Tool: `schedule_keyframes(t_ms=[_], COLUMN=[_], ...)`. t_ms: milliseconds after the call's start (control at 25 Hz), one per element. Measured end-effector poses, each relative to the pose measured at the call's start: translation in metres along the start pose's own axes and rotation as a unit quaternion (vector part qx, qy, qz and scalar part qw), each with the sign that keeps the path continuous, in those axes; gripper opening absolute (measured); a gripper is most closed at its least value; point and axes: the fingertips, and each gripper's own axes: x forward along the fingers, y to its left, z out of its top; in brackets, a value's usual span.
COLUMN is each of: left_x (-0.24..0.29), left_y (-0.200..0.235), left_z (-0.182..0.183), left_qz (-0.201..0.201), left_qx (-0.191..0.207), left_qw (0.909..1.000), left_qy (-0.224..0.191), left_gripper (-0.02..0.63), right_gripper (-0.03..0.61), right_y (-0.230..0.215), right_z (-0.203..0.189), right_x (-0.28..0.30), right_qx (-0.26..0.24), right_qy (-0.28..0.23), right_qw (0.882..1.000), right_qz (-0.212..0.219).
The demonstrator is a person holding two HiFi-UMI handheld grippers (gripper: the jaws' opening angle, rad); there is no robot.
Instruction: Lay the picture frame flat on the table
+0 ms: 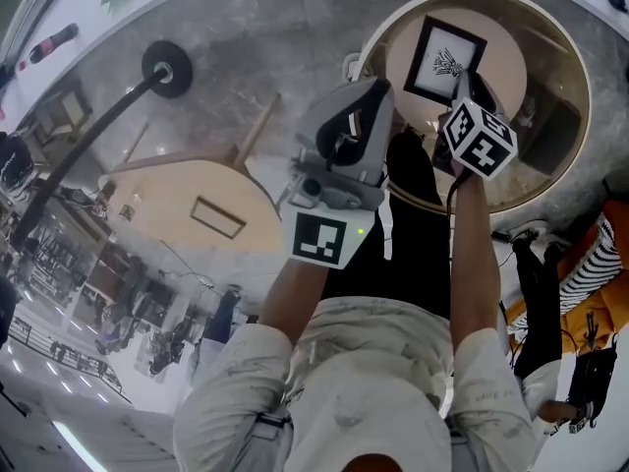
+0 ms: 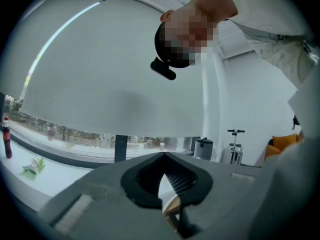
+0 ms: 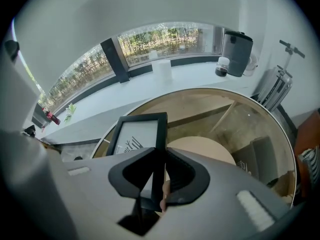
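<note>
The picture frame (image 1: 445,62), black with a white print of dark branches, hangs tilted above the round glass-topped table (image 1: 580,62). My right gripper (image 1: 462,85) points steeply down and is shut on the frame's right edge. In the right gripper view the frame (image 3: 135,134) stands between the pads of the right gripper (image 3: 159,156), over the table's wooden rim (image 3: 210,91). My left gripper (image 1: 378,91) is held up beside it, left of the table and away from the frame. In its own view the left gripper (image 2: 164,156) points about level at a window blind, tips together, holding nothing.
A second wooden table (image 1: 187,205) stands lower left, with a black lamp stand (image 1: 167,67) beyond it. A grey bin (image 3: 236,46) sits on the window sill and a scooter (image 3: 280,84) leans at the right. Orange bags (image 1: 609,293) lie on the floor.
</note>
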Motion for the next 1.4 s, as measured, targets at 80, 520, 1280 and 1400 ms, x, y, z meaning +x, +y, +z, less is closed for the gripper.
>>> schedule_keyframes(t_ms=[80,520,1280,1400], left_x=[-0.001,-0.002,-0.004,-0.003], left_y=[0.001,0.003,-0.001,-0.003], left_z=[-0.002,-0.008,0.010,0.017], left_qz=[0.001,0.001,-0.003,-0.003], left_qx=[0.000,-0.002,0.001,0.003], left_qw=[1.0000,1.0000,1.0000,1.0000], left_qy=[0.002,0.008,-0.001,-0.002], left_gripper=[0.003,0.003,0.003,0.003], right_gripper=[0.072,0.069,0.120,0.120], right_y=[0.000,0.000,0.005,0.006], right_z=[-0.005,-0.016,-0.017,-0.017], right_x=[0.003,0.017,0.012,0.006], right_qx=[0.000,-0.006,-0.024,-0.029], right_qy=[0.004,0.020,0.036,0.041], right_qw=[1.000,1.000,0.999,0.999], right_qz=[0.000,-0.008,0.002,0.003])
